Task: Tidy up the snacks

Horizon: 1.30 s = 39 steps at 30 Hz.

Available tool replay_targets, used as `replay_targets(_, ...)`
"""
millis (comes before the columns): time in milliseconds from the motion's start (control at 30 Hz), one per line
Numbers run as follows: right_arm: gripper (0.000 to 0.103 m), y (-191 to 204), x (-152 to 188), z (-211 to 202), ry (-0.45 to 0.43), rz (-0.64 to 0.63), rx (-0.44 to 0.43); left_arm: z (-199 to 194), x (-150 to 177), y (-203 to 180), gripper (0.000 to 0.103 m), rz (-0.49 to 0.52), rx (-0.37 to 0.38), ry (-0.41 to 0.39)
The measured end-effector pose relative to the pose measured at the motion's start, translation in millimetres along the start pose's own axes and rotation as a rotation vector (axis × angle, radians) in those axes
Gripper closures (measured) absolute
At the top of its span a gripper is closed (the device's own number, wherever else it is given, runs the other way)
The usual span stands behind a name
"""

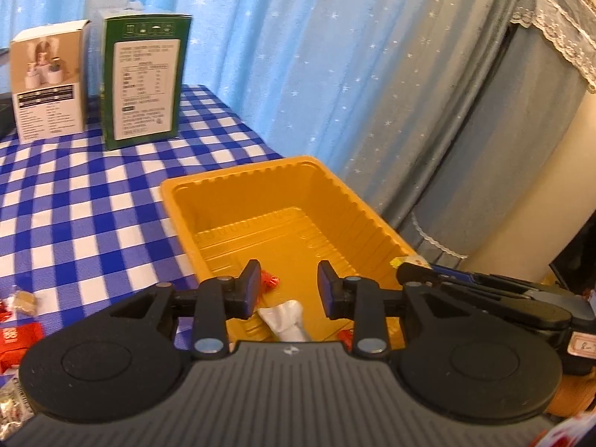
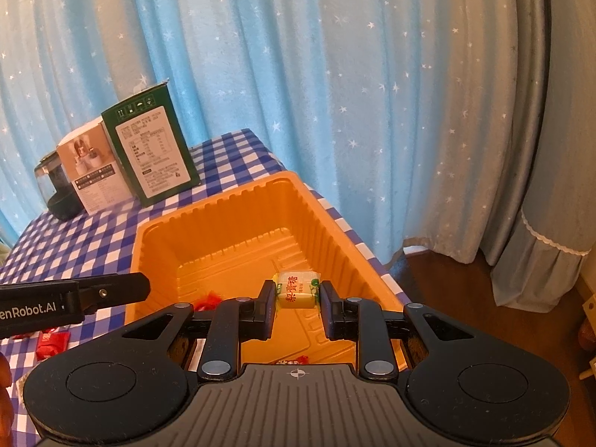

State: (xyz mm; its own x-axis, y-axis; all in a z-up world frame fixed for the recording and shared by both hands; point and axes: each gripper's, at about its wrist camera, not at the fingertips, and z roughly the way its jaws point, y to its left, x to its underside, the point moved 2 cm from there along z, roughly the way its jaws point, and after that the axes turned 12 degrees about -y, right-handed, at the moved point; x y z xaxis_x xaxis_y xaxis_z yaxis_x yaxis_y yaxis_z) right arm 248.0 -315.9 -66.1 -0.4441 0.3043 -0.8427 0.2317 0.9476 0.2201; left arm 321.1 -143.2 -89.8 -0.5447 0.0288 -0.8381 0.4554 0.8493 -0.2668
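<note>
An orange plastic tray (image 1: 238, 177) stands on the blue checked cloth near the table's right edge. My left gripper (image 1: 288, 283) hangs over the tray's near end, open, with nothing pressed between its pads. Just below it a white-wrapped candy (image 1: 287, 318) and a red candy (image 1: 270, 279) lie in the tray. My right gripper (image 2: 297, 300) is over the tray (image 2: 208, 201) too, shut on a pale yellow-green wrapped candy (image 2: 298, 290) at its fingertips. The right gripper (image 1: 406, 272) shows at the tray's right rim, and the left gripper (image 2: 143, 285) reaches in from the left.
A green box (image 1: 145, 78) and a white box (image 1: 48, 82) stand upright at the back of the table beside a black appliance (image 2: 56, 190). Loose red packets (image 1: 20, 337) and a biscuit (image 1: 26, 301) lie left of the tray. Star-patterned curtains hang behind.
</note>
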Motion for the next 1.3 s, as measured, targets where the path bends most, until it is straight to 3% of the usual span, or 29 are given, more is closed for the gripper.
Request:
replay_targets(467, 0.077, 7, -2, -4, -0.029, 0.034, -0.063, -15, -4, 15, 0.071, -0.005, -0.051, -0.018)
replay_targets(600, 0.051, 8, -4, -3, -0.036, 0.055, -0.075, -16, -3, 16, 0.068, -0.005, -0.054, -0.019)
replay_targets(900, 0.051, 4, -6, -4, -0.038, 0.076, -0.048, -19, -3, 19, 0.064, -0.007, -0.068, -0.015)
replay_targets(1300, 0.051, 17, -3, -6, -0.037, 0.043, -0.074, -25, -2, 24, 0.06, 0.004, -0.089, -0.018)
